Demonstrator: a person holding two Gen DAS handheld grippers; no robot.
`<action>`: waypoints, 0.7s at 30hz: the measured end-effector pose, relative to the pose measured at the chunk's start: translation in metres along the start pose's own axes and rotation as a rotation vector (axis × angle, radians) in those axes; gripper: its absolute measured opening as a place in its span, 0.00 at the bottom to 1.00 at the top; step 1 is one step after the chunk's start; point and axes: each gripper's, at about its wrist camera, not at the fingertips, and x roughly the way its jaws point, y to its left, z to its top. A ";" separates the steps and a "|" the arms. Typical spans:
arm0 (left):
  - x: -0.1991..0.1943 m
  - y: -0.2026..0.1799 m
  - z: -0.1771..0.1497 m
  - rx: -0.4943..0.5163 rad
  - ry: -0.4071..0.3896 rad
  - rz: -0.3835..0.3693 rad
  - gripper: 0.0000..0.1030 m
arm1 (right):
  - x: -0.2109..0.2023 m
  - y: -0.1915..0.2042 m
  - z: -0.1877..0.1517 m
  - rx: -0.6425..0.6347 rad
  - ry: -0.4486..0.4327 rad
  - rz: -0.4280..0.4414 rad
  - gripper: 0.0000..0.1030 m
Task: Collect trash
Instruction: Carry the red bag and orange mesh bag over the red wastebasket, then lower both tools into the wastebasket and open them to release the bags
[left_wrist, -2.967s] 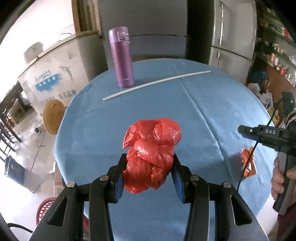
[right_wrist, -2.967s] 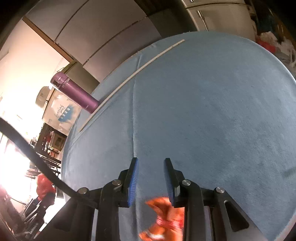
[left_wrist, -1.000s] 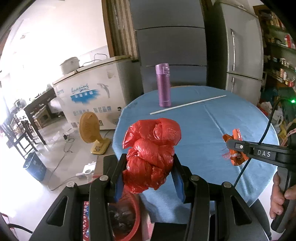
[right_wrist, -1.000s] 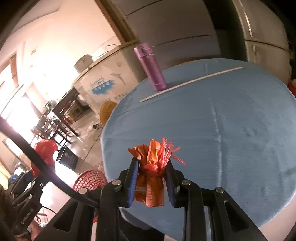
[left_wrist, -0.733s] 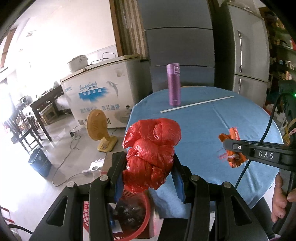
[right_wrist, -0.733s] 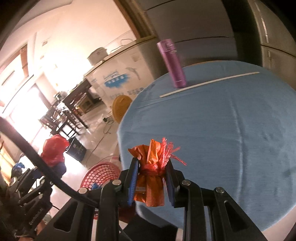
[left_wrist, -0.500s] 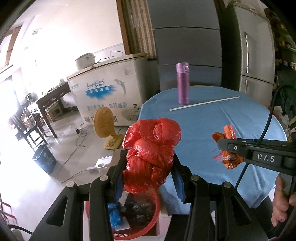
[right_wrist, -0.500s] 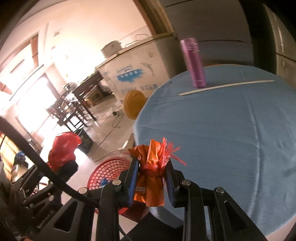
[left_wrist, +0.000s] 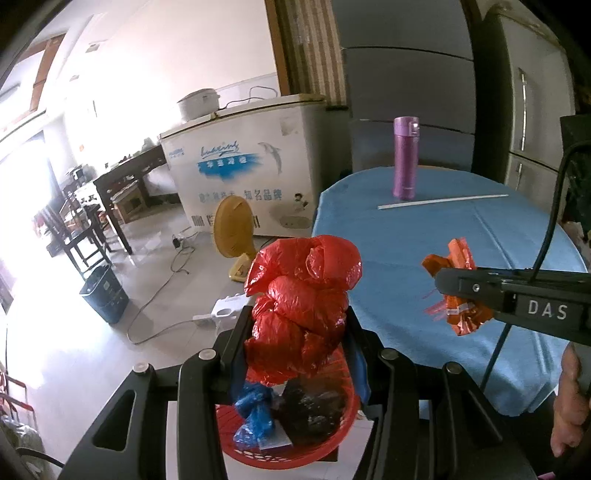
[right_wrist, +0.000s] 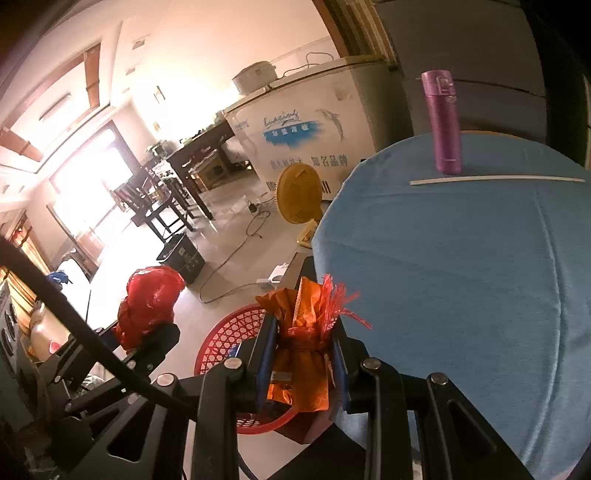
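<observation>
A: Left claw (left_wrist: 295, 354) is clamped on the crumpled red bag (left_wrist: 301, 308); right claw (right_wrist: 301, 358) pinches the orange wrapper (right_wrist: 301, 354).

B: What changed?

A: Both have swung off the blue table (left_wrist: 480, 236). The red basket (left_wrist: 295, 452) now sits directly below the bag.

B: Room?

A: Open floor on the left; the table edge is close on the right, and the wrapper hangs near the basket's rim.
</observation>
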 end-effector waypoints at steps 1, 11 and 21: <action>0.001 0.002 -0.001 -0.005 0.003 0.004 0.46 | 0.002 0.002 0.000 -0.003 0.004 0.001 0.29; 0.007 0.024 -0.009 -0.047 0.024 0.030 0.46 | 0.023 0.028 0.000 -0.054 0.051 0.017 0.29; 0.015 0.045 -0.016 -0.087 0.042 0.057 0.46 | 0.049 0.046 -0.003 -0.087 0.113 0.038 0.29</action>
